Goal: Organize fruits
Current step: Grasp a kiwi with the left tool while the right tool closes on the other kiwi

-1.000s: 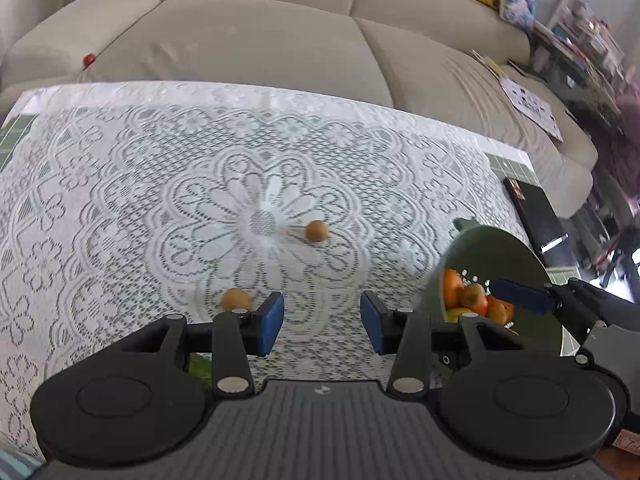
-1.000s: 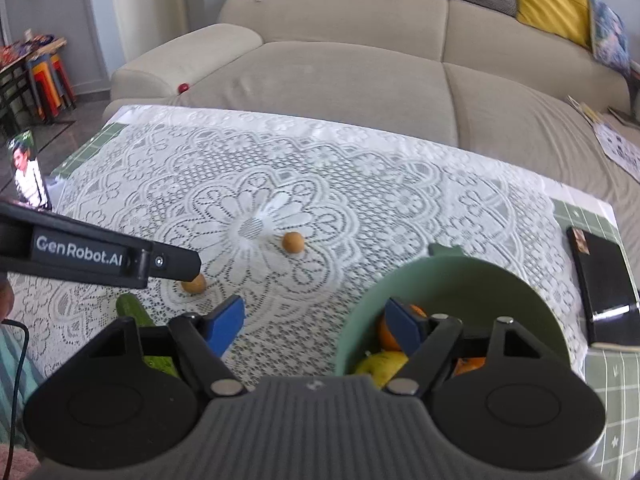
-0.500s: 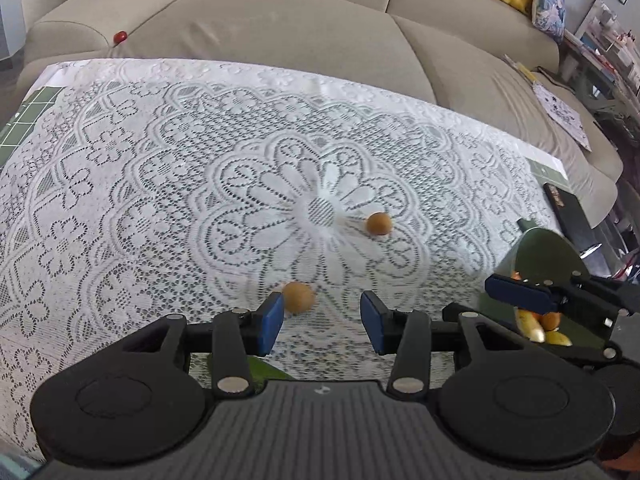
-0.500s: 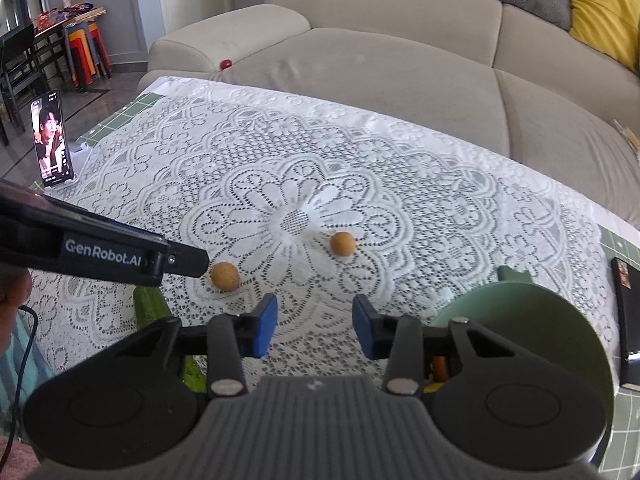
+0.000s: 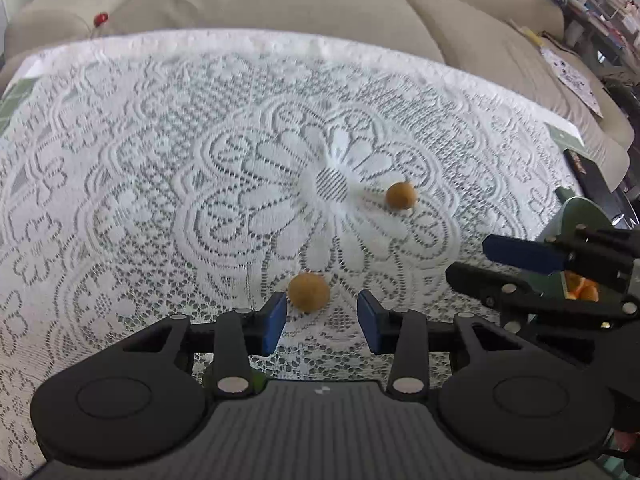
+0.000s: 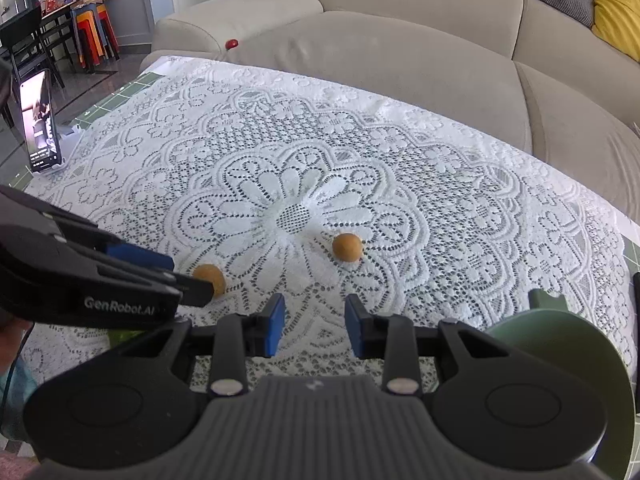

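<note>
The left gripper (image 5: 322, 318), black with blue pads, points steeply down at the white lace tablecloth (image 5: 160, 184). Its jaws have just been closing and stand apart. The nearer small round brown fruit (image 5: 309, 292) lies on the cloth just ahead of the gap, close to the left pad; the pads do not press on it.

The right gripper (image 6: 314, 326) is of the same build. Its jaws have just been closing and stand apart, with only bare lace between them. In the right wrist view the left gripper's fingers (image 6: 140, 258) enter from the left edge, their tips at the nearer fruit.

The green round bowl (image 6: 560, 344) sits at the near right of the table, partly hidden behind the right gripper's body. In the left wrist view orange fruit (image 5: 582, 290) shows inside it.

The farther small round brown fruit (image 6: 347, 247) lies beside the central flower of the lace pattern, well apart from both grippers.

A phone (image 6: 40, 120) stands propped at the far left table edge. Behind the table stands a beige sofa (image 6: 400, 52), with a small red round object (image 6: 231, 43) on its seat.
</note>
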A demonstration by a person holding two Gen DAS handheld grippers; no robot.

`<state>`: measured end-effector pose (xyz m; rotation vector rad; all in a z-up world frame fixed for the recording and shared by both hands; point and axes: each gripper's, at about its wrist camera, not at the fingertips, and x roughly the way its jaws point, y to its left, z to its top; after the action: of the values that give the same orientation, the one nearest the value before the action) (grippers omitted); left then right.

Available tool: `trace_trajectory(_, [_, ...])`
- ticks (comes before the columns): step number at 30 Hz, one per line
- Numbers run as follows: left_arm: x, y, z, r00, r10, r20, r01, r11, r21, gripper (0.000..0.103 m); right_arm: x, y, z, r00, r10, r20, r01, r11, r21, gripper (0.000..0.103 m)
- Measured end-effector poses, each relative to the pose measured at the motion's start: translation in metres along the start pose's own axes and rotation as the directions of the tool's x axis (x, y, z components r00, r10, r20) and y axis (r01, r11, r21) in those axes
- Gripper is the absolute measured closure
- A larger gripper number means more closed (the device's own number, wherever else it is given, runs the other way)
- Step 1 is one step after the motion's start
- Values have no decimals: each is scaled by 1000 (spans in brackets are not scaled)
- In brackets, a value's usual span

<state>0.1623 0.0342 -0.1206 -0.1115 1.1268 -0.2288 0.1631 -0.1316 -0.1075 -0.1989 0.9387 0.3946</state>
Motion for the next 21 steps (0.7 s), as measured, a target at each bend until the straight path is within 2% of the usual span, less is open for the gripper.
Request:
trace_trajectory(7, [15, 4, 5, 1000, -7, -27, 6, 1000, -11, 59, 15, -1, 3, 1000, 13, -23, -13, 1000, 2, 73])
trace_trajectory(18, [27, 11, 9, 998, -29, -49, 27, 999, -36, 73, 33, -5, 11, 999, 7, -47, -7, 1000, -1, 73])
trace_trajectory(21, [26, 11, 10, 998, -27, -50, 25, 999, -37, 74, 36, -6, 16, 999, 2, -46, -2, 1000, -4, 73])
